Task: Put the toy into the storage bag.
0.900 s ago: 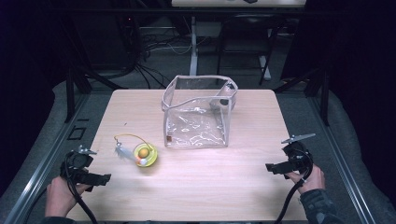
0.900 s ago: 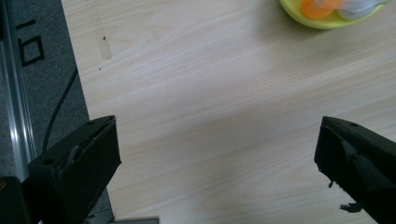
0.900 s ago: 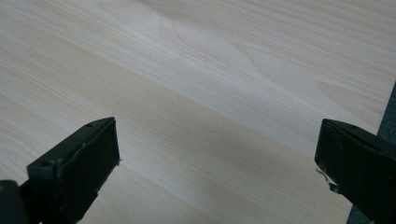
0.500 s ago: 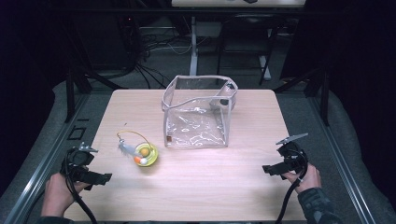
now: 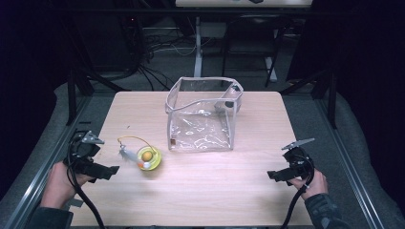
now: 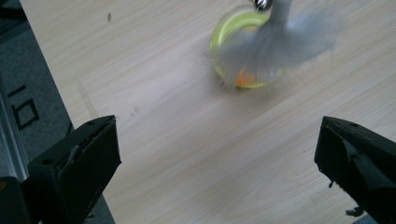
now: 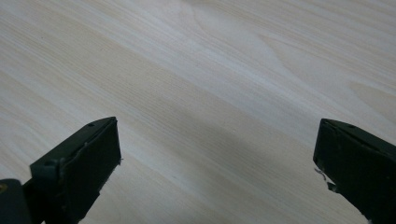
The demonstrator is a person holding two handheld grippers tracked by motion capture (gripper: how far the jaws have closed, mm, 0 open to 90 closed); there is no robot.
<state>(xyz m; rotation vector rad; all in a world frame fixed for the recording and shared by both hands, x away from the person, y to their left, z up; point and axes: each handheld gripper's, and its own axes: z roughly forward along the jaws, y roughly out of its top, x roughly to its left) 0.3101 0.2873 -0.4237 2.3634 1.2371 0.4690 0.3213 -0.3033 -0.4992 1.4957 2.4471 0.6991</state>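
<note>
On the light wooden table (image 5: pixel 210 186), a small yellow-green toy (image 5: pixel 148 158) with an orange ball in its middle, a grey feathery tuft and a thin yellow loop lies at about eight o'clock from the table's centre. The left gripper (image 5: pixel 107 171), held in the person's left hand (image 5: pixel 59 183) at the table's eight o'clock edge, points toward the toy, which lies near it at roughly its two o'clock in the high view. In the left gripper view the left gripper (image 6: pixel 215 154) has its two black jaws standing wide apart with nothing but bare wood between them, and the toy (image 6: pixel 243 46) lies ahead at about twelve to one o'clock, blurred, untouched by either jaw. A clear plastic pouch (image 5: pixel 203 114) with an open, zippered top stands upright near the table's centre, at about one o'clock from the toy and well apart from both grippers. The right gripper (image 5: pixel 277 175) rests in the person's right hand (image 5: pixel 313 183) near the four o'clock edge of the table; in the right gripper view the right gripper (image 7: pixel 215 154) likewise has its jaws spread wide over bare wood, gripping nothing.
</note>
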